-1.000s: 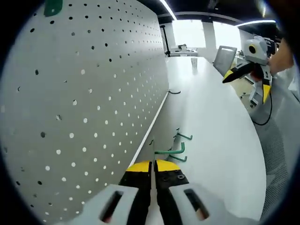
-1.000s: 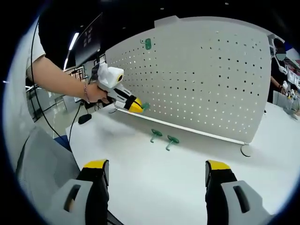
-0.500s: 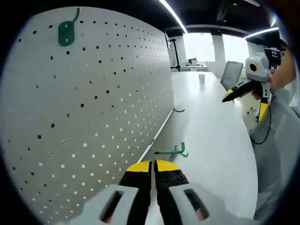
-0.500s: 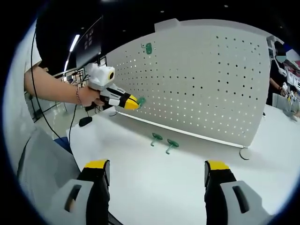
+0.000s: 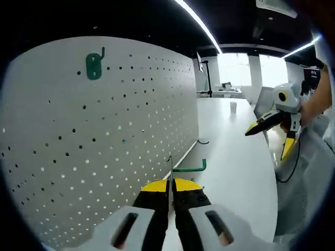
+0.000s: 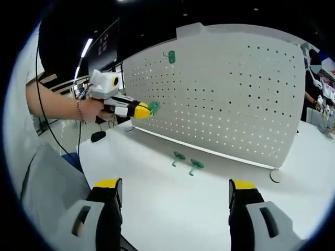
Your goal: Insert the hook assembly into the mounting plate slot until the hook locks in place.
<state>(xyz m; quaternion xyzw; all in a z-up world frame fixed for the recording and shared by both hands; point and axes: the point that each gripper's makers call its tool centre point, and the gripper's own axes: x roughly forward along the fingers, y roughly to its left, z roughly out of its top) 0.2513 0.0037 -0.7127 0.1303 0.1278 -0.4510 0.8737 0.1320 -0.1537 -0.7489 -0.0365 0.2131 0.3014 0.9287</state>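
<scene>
The pegboard (image 6: pixel 230 99) looks like matt pale-grey painted sheet metal, punched with small round holes. The tabletop (image 6: pixel 172 204) is smooth white laminate with a soft sheen. The green hook (image 5: pixel 189 168) reads as thin coated wire; two loose hooks (image 6: pixel 187 161) near the pegboard's lower edge have flat plastic-looking bases. Both grippers' fingers (image 6: pixel 107 184) are yellow-tipped black plastic on matt grey shells.

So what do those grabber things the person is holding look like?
The left gripper has a white body with a round lens box on top, black fingers and yellow tips. The right gripper has grey plastic fingers with black pads and yellow ends. The person's hand wears a beaded bracelet at the wrist, and a thin black cable hangs beneath that arm.
</scene>
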